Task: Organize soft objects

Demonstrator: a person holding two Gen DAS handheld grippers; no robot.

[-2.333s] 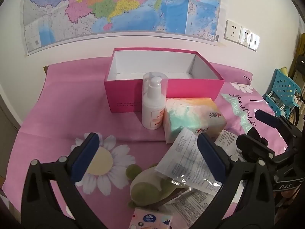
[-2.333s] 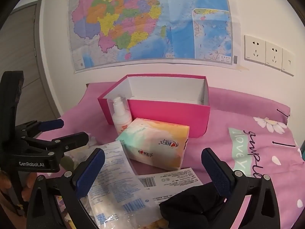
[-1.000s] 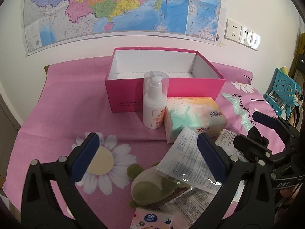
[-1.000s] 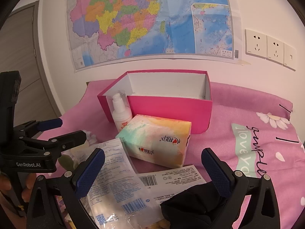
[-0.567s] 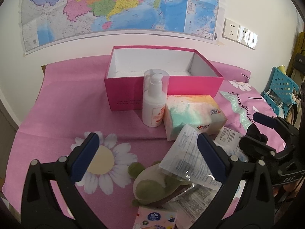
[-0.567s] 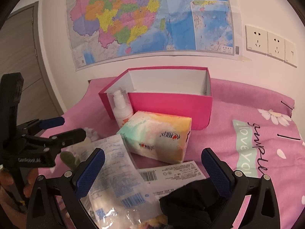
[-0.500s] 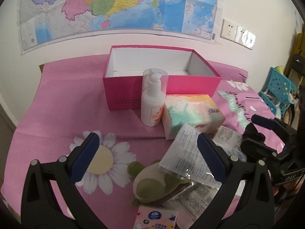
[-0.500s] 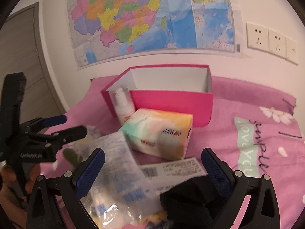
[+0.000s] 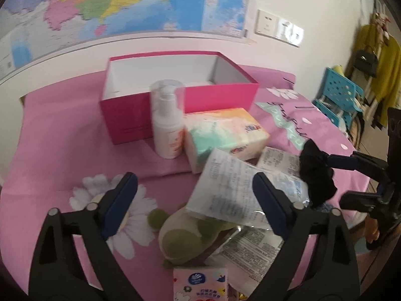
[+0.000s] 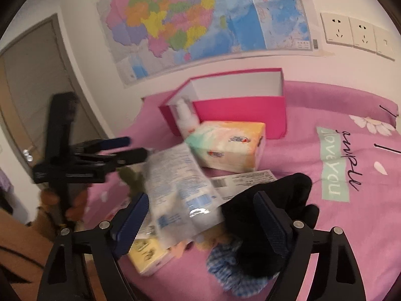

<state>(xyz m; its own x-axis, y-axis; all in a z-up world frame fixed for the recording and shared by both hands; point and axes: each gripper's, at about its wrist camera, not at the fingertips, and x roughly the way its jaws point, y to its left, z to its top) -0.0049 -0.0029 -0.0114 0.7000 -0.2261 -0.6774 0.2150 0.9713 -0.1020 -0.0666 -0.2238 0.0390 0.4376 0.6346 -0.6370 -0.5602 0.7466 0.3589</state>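
Black fuzzy soft cloth (image 10: 273, 215) sits at the right side of the pile, lying against the right blue pad of the right gripper (image 10: 201, 222), on top of a blue-checked fabric piece (image 10: 225, 268). Right gripper jaws stand wide; cannot tell if the pad is pressing the cloth or just touching it. In the left wrist view the same black cloth (image 9: 315, 173) sits at the tip of the right gripper's blue finger.

Left gripper (image 9: 195, 208) is spread wide, holding nothing, hovering over a green plush toy (image 9: 185, 235) and a crinkly clear plastic bag with printed text (image 9: 225, 193).

Room to move: the open pink cardboard box with white inside (image 9: 175, 92) stands behind the pile, top open. A white pump bottle with clear cap (image 9: 166, 120) stands touching its front wall; a pastel soft tissue pack (image 9: 223, 135) lies just beside the bottle. Open pink cloth to the left of the bottle and right of the pile.

Writing: "love you" on a mint band printed on the pink sheet (image 10: 333, 165). Barcode label on a flat printed packet (image 10: 240, 180); brand text is too blurred to read. A small pink pocket tissue pack (image 9: 200, 286) at the near edge, a yellow box (image 10: 150, 253) beside it.

Surface: pink daisy-print sheet (image 9: 62, 150). Wall behind has a colourful map poster (image 10: 200, 17) and white wall sockets (image 10: 351, 32). A blue perforated stool (image 9: 335, 100) stands at the right.
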